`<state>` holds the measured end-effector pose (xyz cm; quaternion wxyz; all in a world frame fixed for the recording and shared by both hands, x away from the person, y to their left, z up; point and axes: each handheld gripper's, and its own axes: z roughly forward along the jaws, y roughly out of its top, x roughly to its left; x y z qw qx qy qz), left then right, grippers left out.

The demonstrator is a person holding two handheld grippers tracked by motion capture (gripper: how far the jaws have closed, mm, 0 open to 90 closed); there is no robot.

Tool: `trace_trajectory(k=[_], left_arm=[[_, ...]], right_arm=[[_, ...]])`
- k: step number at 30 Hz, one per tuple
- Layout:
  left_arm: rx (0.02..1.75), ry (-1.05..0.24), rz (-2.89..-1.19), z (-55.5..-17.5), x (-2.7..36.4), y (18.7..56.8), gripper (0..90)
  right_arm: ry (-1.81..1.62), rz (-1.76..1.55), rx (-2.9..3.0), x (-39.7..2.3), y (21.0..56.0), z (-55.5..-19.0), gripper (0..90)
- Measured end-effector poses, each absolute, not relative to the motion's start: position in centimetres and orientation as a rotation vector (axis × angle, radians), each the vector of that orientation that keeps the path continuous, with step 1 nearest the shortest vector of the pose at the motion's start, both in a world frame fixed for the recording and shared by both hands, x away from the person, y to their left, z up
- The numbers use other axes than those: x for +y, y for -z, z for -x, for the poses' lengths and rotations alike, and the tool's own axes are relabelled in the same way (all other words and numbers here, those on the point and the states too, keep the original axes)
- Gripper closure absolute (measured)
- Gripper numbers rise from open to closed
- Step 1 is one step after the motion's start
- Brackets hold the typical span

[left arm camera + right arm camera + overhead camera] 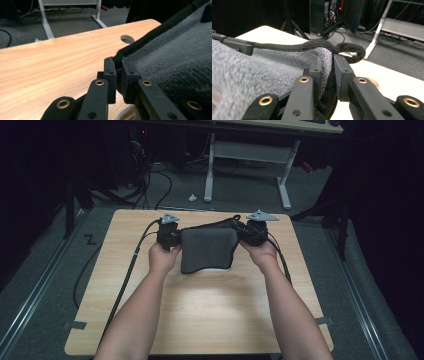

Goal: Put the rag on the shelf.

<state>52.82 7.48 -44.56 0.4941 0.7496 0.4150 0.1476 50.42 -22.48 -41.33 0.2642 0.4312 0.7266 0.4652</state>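
Observation:
A dark grey towel [207,250] with a black hem hangs stretched between my two grippers, its lower part draped toward the person over the wooden table [200,315]. My left gripper [170,236] pinches the towel's left corner; in the left gripper view the jaws [119,65] clamp the black hem of the towel [175,60]. My right gripper [254,234] pinches the right corner; in the right gripper view the jaws [327,62] squeeze the grey towel [249,75], and a black hem loop [352,51] sticks out past them.
A round cable hole [127,39] is cut in the table near its far corner. A white desk frame [247,165] stands on the floor beyond the table. Black cables [127,275] trail from the grippers over the table's left side.

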Motion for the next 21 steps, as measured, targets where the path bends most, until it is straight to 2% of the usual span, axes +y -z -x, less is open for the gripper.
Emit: trace_trajectory(k=[21], left_arm=[[1.037, -0.298, -1.827, -52.0, 7.9, 47.2, 84.1]], right_arm=[[-1.321, -1.294, 1.971, -22.9, 44.6, -50.5, 77.5]])
